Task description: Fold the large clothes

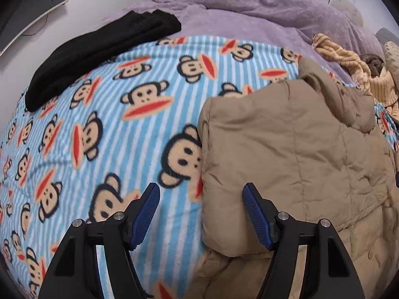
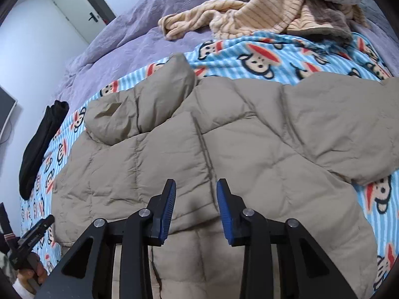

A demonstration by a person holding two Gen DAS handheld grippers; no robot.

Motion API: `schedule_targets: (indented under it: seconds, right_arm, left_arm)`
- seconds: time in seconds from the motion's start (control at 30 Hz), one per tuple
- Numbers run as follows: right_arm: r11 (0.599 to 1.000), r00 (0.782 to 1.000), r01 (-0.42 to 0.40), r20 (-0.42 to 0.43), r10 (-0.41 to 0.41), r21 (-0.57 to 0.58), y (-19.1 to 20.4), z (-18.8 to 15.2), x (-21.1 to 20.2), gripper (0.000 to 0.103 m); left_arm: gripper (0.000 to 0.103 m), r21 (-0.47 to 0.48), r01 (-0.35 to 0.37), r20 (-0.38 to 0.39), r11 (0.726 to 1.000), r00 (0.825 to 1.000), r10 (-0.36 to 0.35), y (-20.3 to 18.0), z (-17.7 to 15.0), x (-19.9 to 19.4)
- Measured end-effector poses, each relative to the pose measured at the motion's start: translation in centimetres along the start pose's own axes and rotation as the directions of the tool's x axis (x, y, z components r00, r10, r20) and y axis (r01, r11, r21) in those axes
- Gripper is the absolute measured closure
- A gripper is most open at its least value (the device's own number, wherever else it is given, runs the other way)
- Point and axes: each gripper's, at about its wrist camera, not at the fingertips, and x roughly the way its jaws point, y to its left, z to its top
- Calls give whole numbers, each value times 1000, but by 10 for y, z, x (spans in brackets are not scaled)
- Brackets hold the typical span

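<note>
Left wrist view: the left gripper [image 1: 201,194] fills the bottom of the frame, its two blue-padded fingers spread wide apart and holding nothing. Between and beyond them lies a blue-and-white striped blanket [image 1: 104,114] printed with cartoon monkey faces, spread over a bed. A tan quilted coat [image 1: 294,154] covers the right half of the frame, one padded part folded over on top of the rest; its left edge runs down the middle of the picture, just beside the right finger. At upper left a folded black garment [image 1: 99,54] lies on the blanket's far edge. Behind it a purple cover [image 1: 237,12] stretches across the top. At far right sits a crumpled striped beige garment [image 1: 349,69].

Right wrist view: the right gripper [image 2: 196,199] sits at bottom centre, fingers parted with a narrower gap, empty, hovering over the coat [image 2: 199,149]. The coat spreads across the middle of the frame, with its hood bunched at centre left. The blanket [image 2: 274,62] shows above and at right of it. The black garment [image 2: 42,144] lies at left, the beige garment [image 2: 249,15] at top, the purple cover [image 2: 124,44] at upper left. At lower left a hand [image 2: 35,271] grips the other tool's handle.
</note>
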Motion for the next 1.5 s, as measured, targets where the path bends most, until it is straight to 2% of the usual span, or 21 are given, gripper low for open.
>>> schedule_targets:
  seconds: [0.1, 0.17, 0.2, 0.3, 0.4, 0.47, 0.5, 0.63, 0.83, 0.9, 1.0, 1.03, 1.07, 1.2, 1.3, 1.5]
  right_arm:
    - [999, 995, 29, -90, -31, -24, 6, -8, 31, 68]
    - [998, 988, 52, -143, -55, -26, 4, -20, 47, 68]
    - [999, 989, 43, -140, -47, -28, 2, -25, 48, 68]
    - [1000, 990, 21, -142, -22, -9, -4, -27, 39, 68]
    - [999, 989, -20, -146, 25, 39, -16, -30, 22, 67]
    - [996, 988, -50, -143, 60, 78, -28, -35, 10, 67]
    - [994, 987, -57, -142, 71, 96, -33, -39, 4, 65]
    - [983, 986, -78, -133, 100, 166, -58, -54, -20, 48]
    - [967, 987, -85, -114, 115, 241, -89, -68, -47, 36]
    - [960, 988, -86, -103, 117, 268, -103, -71, -54, 36]
    - [949, 990, -78, -89, 110, 306, -126, -73, -63, 36]
    - [945, 990, -77, -84, 110, 318, -135, -73, -66, 35]
    - [940, 991, -78, -80, 110, 331, -145, -73, -70, 35]
    - [924, 992, -77, -61, 107, 374, -178, -72, -80, 34]
    - [912, 994, -79, -38, 103, 403, -204, -67, -88, 14]
    - [879, 995, -88, 6, 96, 468, -255, -55, -100, 13]
  left_arm:
    - [32, -38, -24, -25, 999, 999, 23, -2, -12, 17]
    - [18, -56, -39, -33, 998, 999, 37, 1, -15, 24]
    - [14, -59, -52, -37, 997, 998, 50, 3, -15, 26]
    - [14, -62, -46, -55, 997, 998, 42, 7, -12, 23]
    - [14, -10, -62, -41, 998, 997, 62, 0, -10, 7]
    - [14, 30, -42, -30, 999, 999, 43, -9, -11, -8]
    - [14, 49, -33, -26, 998, 999, 34, -15, -12, -15]
    - [14, 124, 12, -42, 992, 999, -7, -49, -20, -37]
    - [14, 191, 107, -84, 976, 992, -92, -110, -38, -55]
    - [14, 213, 126, -89, 969, 990, -109, -130, -44, -60]
    - [14, 242, 136, -90, 961, 989, -118, -156, -49, -66]
    - [9, 248, 137, -90, 959, 989, -118, -163, -50, -67]
    - [0, 254, 136, -93, 958, 989, -116, -170, -51, -68]
    - [0, 278, 129, -91, 952, 990, -108, -200, -54, -70]
    - [0, 288, 139, -108, 947, 988, -112, -222, -55, -69]
    - [0, 271, 159, -136, 949, 983, -126, -258, -55, -67]
